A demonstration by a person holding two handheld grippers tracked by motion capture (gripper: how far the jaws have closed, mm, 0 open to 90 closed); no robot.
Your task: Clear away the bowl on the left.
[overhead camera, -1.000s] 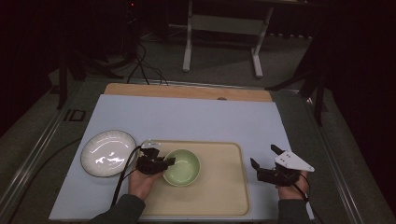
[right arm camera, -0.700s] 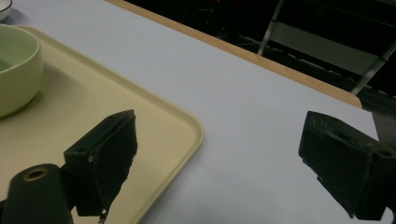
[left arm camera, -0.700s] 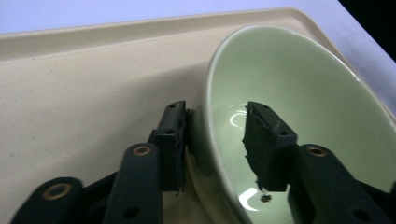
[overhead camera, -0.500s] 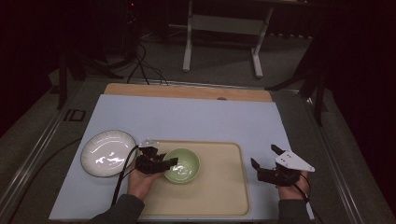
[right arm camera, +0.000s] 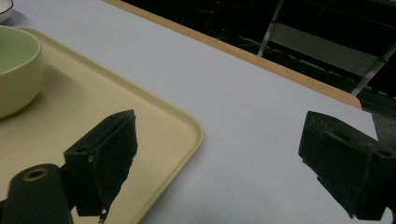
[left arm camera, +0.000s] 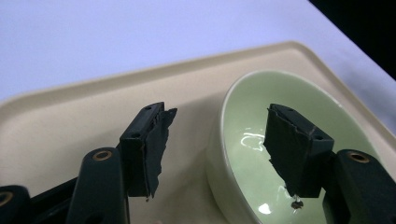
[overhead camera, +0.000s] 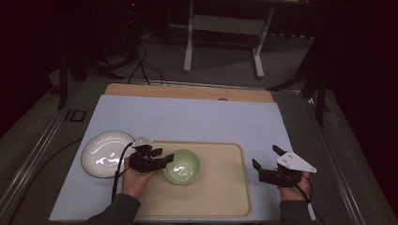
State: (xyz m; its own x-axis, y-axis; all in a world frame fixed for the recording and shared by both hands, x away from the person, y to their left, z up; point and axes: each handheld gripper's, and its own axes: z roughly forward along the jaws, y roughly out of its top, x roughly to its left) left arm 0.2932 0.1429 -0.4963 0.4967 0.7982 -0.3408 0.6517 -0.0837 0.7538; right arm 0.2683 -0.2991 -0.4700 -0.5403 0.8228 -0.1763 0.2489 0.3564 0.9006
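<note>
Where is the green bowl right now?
In the high view the green bowl sits on the left part of the beige tray, right of the white plate, with the open left gripper straddling its rim.

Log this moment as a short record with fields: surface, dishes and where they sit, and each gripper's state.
surface: pale blue mat on the table, beige tray at its near edge
bowl: light green bowl on the tray's left part
plate: white plate on the mat, left of the tray
left gripper: jaws have just been opening; they straddle the bowl's rim, pads off it
right gripper: open, holding nothing, by the tray's right edge
</note>
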